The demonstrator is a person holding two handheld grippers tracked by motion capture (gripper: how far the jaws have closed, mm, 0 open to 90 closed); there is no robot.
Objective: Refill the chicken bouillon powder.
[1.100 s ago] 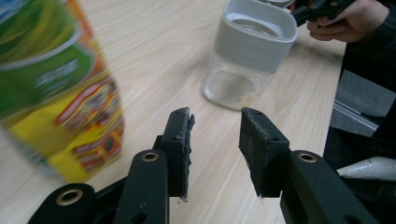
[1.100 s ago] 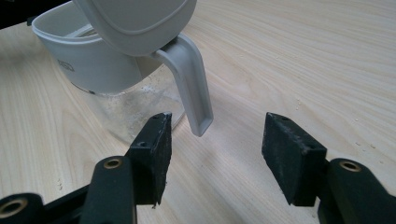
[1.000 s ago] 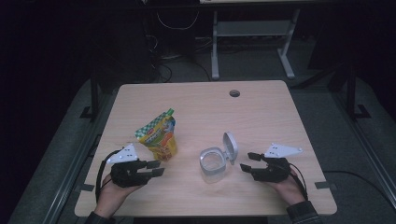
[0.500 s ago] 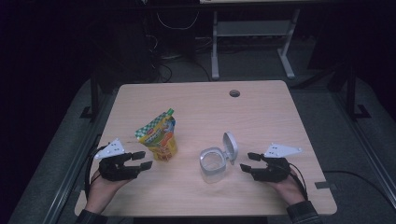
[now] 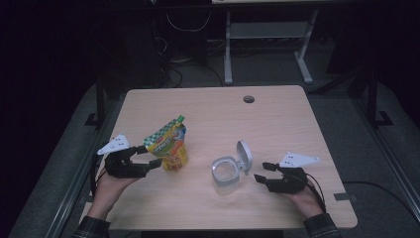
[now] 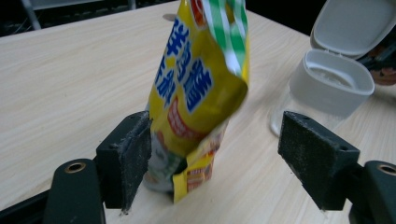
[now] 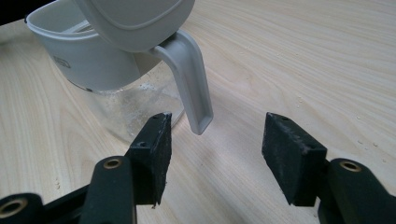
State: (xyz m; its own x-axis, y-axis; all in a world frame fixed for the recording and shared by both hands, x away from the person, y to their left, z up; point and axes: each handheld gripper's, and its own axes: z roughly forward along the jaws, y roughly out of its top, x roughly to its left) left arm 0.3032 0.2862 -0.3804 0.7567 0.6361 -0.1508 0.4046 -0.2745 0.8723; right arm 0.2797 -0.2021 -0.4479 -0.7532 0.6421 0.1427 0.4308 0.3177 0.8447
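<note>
Left tongs released around a standing snack pouch; right tongs wait, open, at the jar's handle.

Nearest, the left gripper [image 6: 212,163] has just been opening its jaws: the yellow pouch [image 6: 198,88] stands between them on the table [image 5: 277,119], brushing the left pad at most, well clear of the other. The right gripper [image 7: 215,154] holds its jaws apart, empty, the handle [image 7: 191,84] of the clear jar [image 5: 225,174] hanging just ahead of them, its lid [image 5: 243,156] flipped up. Farther off the tabletop is bare. The pouch leans at its top and looks light; a jaw catching it on withdrawal could likely tip it over toward the jar.
</note>
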